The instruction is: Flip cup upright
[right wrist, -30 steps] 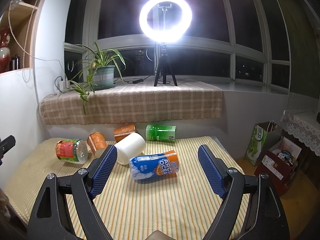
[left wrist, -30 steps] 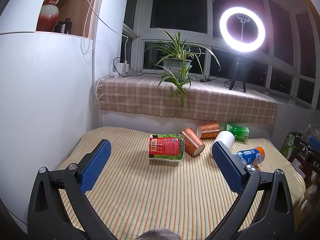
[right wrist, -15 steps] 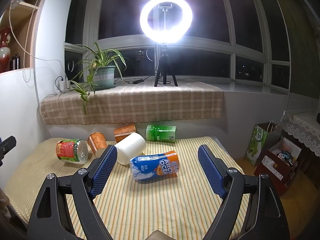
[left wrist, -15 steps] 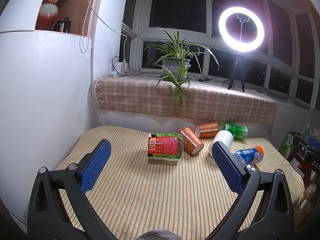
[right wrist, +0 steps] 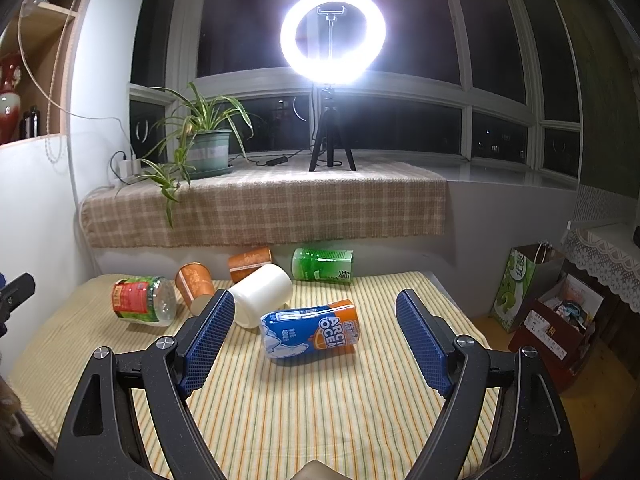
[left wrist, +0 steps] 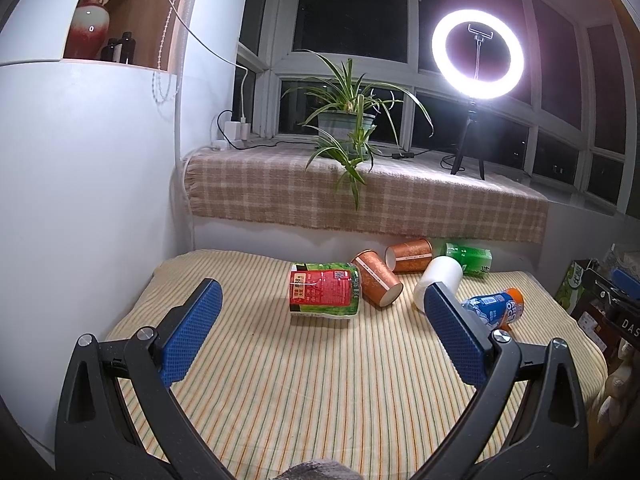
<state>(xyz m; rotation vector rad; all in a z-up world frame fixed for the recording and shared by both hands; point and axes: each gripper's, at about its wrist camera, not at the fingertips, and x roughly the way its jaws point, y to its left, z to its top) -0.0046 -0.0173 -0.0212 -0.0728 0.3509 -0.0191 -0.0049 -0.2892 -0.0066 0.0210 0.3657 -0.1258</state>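
Six cups on their sides on striped table cloth (left wrist: pixel 320 380), none upright. Blue-orange cup (right wrist: pixel 310 333) lies closest to right gripper (right wrist: pixel 315 332), between its fingers in the right wrist view, not touched; also visible at right in the left wrist view (left wrist: pixel 496 309). White cup (right wrist: pixel 262 294) just behind it, open end toward camera-left, partly behind the right gripper's left finger (right wrist: pixel 208 340). Red-green labelled clear cup (left wrist: pixel 325 294) on its side mid-table, just beside copper cup (left wrist: pixel 376 283) whose mouth faces front right. Second copper cup (left wrist: pixel 409 255) and green cup (left wrist: pixel 469 258) lie at the back edge near the wall under the sill.

Left gripper (left wrist: pixel 322 336) hovers above the table, fingers spread wide, holding nothing, well short of the red-green cup. Right gripper fingers also spread wide, empty, above the cloth.

Behind: checked cloth (right wrist: pixel 264 208) on the window sill, potted spider plant (left wrist: pixel 346 120), lit ring light (right wrist: pixel 333 38) on a tripod, charger plugs (left wrist: pixel 236 130) by the wall. Red vase (left wrist: pixel 90 12) on a shelf upper left. Green paper bag (right wrist: pixel 514 286) and boxes on the floor at right
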